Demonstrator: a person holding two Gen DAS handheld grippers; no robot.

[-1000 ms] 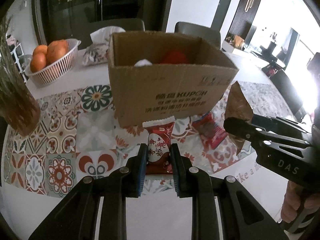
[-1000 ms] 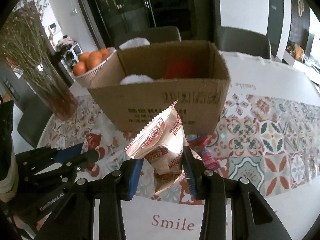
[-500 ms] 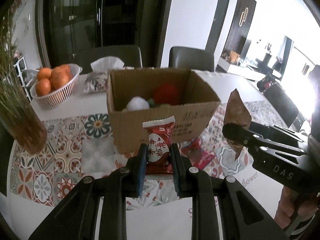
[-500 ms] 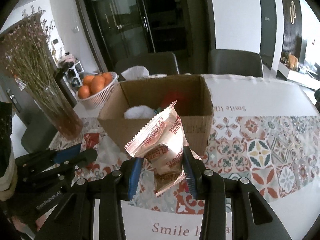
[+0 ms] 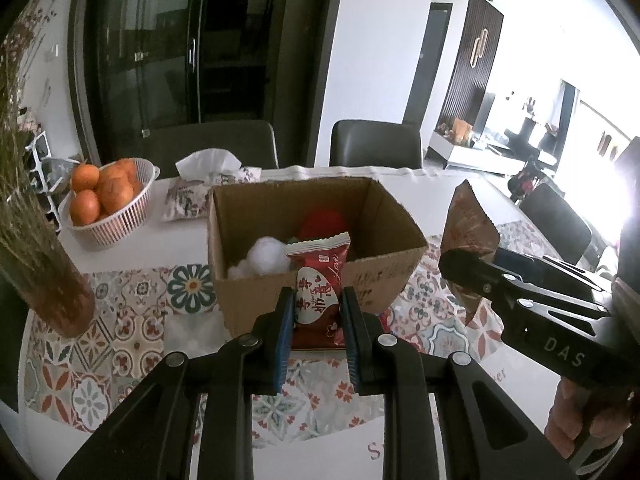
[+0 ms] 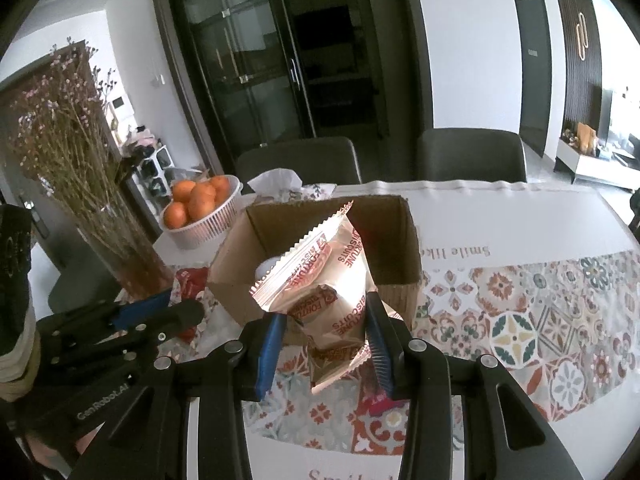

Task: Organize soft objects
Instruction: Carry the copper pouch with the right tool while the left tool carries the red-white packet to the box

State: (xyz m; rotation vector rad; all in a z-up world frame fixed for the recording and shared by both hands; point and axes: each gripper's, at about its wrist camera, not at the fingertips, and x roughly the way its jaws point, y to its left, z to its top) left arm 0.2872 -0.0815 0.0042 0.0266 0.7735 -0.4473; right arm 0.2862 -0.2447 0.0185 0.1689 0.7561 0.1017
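Observation:
My left gripper [image 5: 317, 310] is shut on a red snack packet [image 5: 318, 280] and holds it up in front of an open cardboard box [image 5: 320, 280]. The box holds a white fluffy ball [image 5: 264, 258] and a red soft object [image 5: 322, 222]. My right gripper [image 6: 326, 326] is shut on a shiny pink biscuit packet [image 6: 324, 276], raised before the same box [image 6: 396, 292]. In the left wrist view the right gripper [image 5: 472, 270] stands at the right with its packet [image 5: 468, 228]. In the right wrist view the left gripper [image 6: 172, 308] is at the left.
A white basket of oranges [image 5: 106, 204] and a tissue pack [image 5: 200, 192] stand behind the box. A vase of dried flowers [image 5: 44, 264] is at the left. A patterned runner [image 6: 520, 312] covers the table. Red packets [image 6: 380, 402] lie near the box. Dark chairs [image 5: 376, 144] stand behind.
Both grippers have risen with their packets, so the inside of the box now shows from above. Both stay shut on their packets.

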